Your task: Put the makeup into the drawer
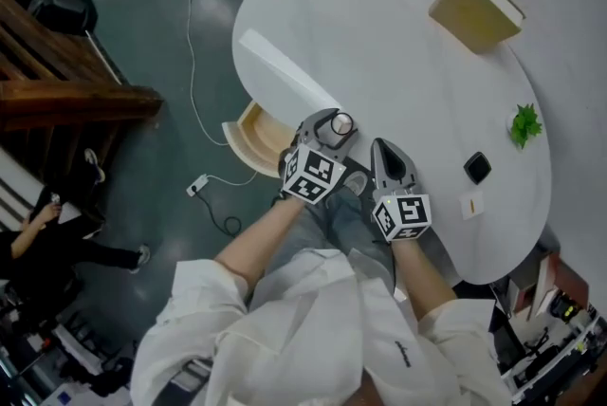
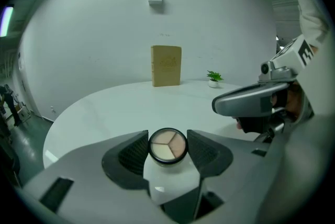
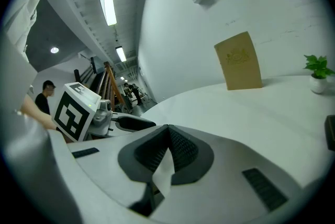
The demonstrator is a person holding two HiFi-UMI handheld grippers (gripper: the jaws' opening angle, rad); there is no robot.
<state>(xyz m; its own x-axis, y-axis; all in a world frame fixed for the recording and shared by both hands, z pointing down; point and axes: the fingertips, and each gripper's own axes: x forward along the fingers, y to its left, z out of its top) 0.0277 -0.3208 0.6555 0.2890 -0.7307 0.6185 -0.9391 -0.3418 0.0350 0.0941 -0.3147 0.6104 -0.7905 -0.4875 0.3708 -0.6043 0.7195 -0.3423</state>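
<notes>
The left claw (image 2: 167, 134) sits closest to its own lens, its two ribbed pads pressed against the sides of a round makeup compact (image 2: 167, 146). The compact is face up and shows three pale shades in a dark rim. So the task's thing is in the left claw's grip and clear of the worktop (image 1: 379, 44). From the head view it hangs over the worktop's near edge, just beside the drawer (image 1: 248, 137).

The right claw (image 3: 168, 131) is closed on nothing, its pads meeting tip to tip. It hovers next to the left one at the same edge.

The drawer is pulled out from under the round white worktop, to the left of the left claw. The part of it in view is pale wood with nothing in it, and the left claw's marker cube hides the rest.

As I read it, the pickup is done and the drawer is ready. The compact now has to go a short way across to the drawer, be lowered in and be let go. The drawer may then need pushing shut.

Farther back on the worktop stand a tan book (image 1: 476, 8) and a little green plant (image 1: 524, 123). A small black item (image 1: 478, 168) lies nearer, well apart from the claws.
</notes>
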